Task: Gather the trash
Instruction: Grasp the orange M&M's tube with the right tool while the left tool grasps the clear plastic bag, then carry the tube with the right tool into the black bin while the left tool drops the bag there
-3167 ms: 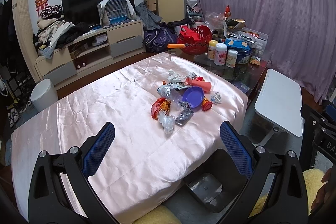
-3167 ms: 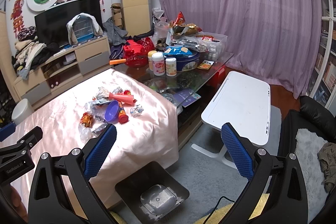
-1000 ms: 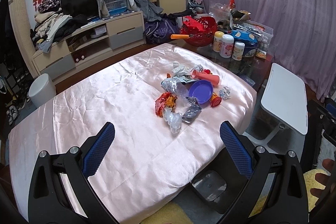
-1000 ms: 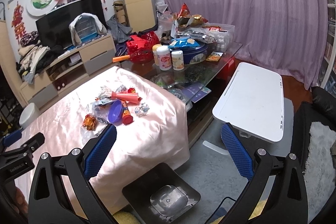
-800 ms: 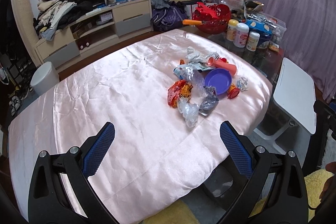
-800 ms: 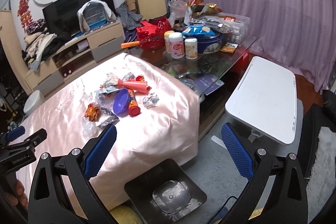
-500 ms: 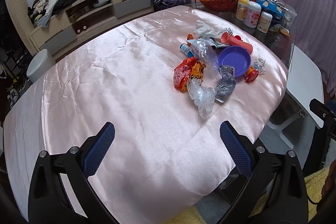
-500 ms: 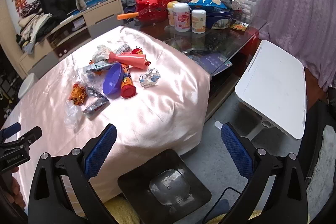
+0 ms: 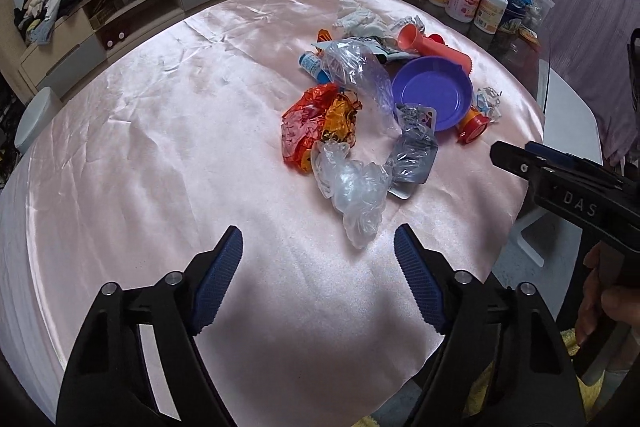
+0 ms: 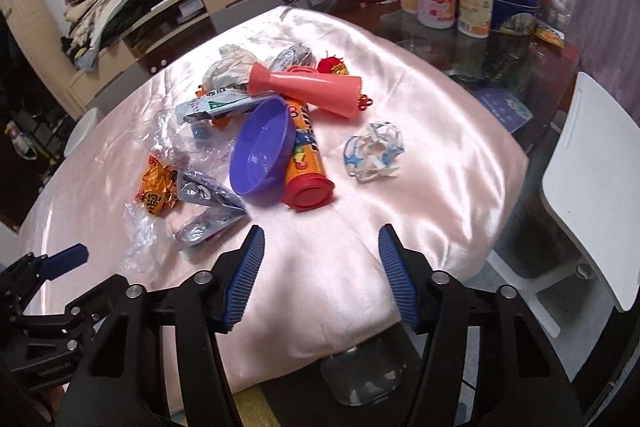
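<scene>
Left wrist view: above the near edge of the pink satin-covered table (image 9: pixel 160 155), facing across, fairly close. Right wrist view: over the near right corner, closer. Both share the purple plastic bowl (image 9: pixel 434 95) (image 10: pixel 260 151).

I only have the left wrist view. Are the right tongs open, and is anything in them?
Observer: The right tongs are open and empty, over the pink cloth, short of the pile.
Operator: What does that red cap beside the purple bowl belong to?
Observer: An orange tube lying on its side; the bowl leans on it.
Operator: Any bin nearby?
Observer: Yes, a bin sits on the floor just below the cloth's near edge.
</scene>
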Demonstrator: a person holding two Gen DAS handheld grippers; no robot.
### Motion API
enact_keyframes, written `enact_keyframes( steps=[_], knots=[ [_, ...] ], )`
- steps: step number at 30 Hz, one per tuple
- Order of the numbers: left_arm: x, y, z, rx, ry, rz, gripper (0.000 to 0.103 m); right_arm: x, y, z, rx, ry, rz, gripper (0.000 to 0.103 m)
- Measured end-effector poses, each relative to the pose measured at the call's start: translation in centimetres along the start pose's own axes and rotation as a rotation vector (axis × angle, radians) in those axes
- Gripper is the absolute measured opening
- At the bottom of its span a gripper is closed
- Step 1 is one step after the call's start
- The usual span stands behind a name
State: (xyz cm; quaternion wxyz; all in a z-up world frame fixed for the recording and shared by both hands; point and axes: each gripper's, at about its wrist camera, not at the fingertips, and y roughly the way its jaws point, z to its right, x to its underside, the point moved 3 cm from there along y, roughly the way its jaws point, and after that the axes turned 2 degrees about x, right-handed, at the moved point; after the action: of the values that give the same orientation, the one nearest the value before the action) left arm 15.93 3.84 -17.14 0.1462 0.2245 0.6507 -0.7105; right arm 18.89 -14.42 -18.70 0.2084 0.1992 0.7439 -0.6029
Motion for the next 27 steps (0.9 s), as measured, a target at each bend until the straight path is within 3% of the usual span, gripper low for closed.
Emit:
enact_keyframes(
  steps=[6,10,15,19,27],
  knots=[
    [-1.2,1.2,0.6,0.021,-0.011,-0.014,0.067,-1.2,1.5,-0.2,-0.038,-0.002,-0.004,0.053],
    [-1.9,2.6,0.5,0.029,-0.032,-0.041,0.05,-2.1,2.5,0.1,-0.041,-0.01,-0.011,0.053],
    [-2.1,4.2,0.2,0.034,-0.044,-0.074,0.031,-2.7,3.8,0.4,-0.053,-0.01,-0.023,0.044],
    [-2.5,4.6,0.2,0.027,-0.042,-0.073,0.027,-3.1,4.4,-0.2,-0.044,-0.035,-0.017,0.035],
    [-3.3,2.6,-0.6,0.02,-0.039,-0.036,0.022,-3.4,2.1,-0.3,-0.03,-0.035,0.027,0.034]
  ],
)
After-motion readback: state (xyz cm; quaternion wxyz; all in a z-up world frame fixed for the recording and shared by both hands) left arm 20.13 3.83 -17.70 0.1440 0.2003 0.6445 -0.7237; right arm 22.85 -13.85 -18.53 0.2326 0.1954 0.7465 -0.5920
